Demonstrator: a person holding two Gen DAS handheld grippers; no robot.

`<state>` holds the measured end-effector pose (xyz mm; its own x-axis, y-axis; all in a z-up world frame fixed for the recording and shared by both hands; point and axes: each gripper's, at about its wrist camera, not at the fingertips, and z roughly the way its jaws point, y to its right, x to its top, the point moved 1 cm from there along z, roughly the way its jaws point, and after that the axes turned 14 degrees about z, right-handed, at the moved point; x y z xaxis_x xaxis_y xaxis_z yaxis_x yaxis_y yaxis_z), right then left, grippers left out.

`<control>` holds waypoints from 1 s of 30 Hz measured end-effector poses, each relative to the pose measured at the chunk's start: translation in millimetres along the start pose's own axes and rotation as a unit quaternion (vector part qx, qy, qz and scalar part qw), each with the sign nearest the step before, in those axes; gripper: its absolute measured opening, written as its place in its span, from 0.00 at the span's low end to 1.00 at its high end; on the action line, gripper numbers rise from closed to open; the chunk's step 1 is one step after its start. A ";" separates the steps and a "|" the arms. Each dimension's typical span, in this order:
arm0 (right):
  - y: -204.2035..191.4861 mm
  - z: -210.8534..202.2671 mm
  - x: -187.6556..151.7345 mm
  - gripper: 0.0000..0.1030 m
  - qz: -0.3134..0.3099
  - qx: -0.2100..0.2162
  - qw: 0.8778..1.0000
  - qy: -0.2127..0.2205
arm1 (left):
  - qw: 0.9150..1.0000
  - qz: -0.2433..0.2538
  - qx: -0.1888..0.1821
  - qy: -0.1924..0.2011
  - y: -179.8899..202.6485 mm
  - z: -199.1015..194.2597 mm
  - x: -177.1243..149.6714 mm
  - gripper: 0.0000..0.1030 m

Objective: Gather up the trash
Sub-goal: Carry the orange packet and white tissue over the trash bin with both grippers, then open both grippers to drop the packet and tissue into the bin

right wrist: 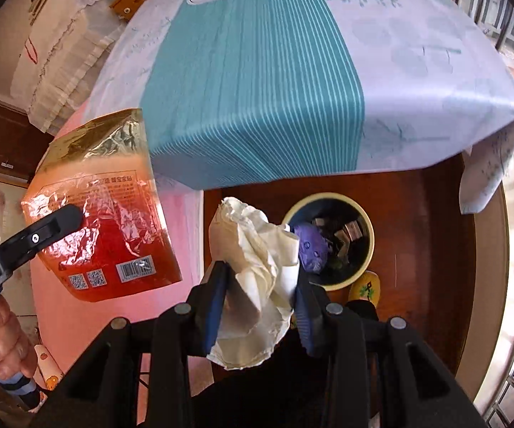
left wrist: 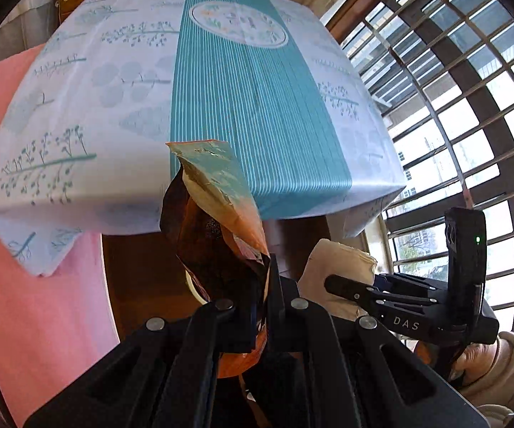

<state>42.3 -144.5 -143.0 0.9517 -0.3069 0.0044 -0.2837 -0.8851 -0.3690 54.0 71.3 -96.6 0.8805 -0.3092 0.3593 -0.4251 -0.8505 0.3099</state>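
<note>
My left gripper [left wrist: 257, 306] is shut on a crumpled orange and gold foil bag [left wrist: 217, 221], held in the air in front of the table's near edge. The bag also shows in the right wrist view [right wrist: 107, 221], with the left gripper [right wrist: 75, 214] clamped on it. My right gripper [right wrist: 260, 285] is shut on a crumpled white paper napkin [right wrist: 253, 267], held above the floor. The napkin [left wrist: 335, 264] and right gripper [left wrist: 331, 280] show in the left wrist view. A round bin [right wrist: 360, 260] with a pale yellow rim stands on the floor under the table edge, with trash inside.
A table with a white and teal striped cloth [left wrist: 221, 89] fills the far side; it also shows in the right wrist view [right wrist: 274, 71]. A pink cloth [left wrist: 25, 249] hangs at left. Barred windows [left wrist: 471, 107] line the right. A yellow slipper [right wrist: 365, 285] lies by the bin.
</note>
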 end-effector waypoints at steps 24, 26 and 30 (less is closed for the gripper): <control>155.4 286.0 20.2 0.37 0.033 -0.108 0.993 -0.042 | 0.990 0.011 0.061 -0.125 -9.9 363.1 -125.3 0.02; 159.6 296.7 24.0 0.39 0.030 -0.113 0.992 -0.044 | 0.989 0.009 0.061 -0.135 -11.6 382.1 -123.9 0.03; 171.6 318.8 32.2 0.42 0.040 -0.107 0.992 -0.048 | 0.987 0.009 0.068 -0.148 -13.2 405.6 -132.8 0.09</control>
<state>61.6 -194.7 -502.5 0.9288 -0.3538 -0.1101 -0.3678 -0.9164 -0.1579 27.8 -49.1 -505.5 0.9040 -0.4193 0.0841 -0.4276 -0.8864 0.1771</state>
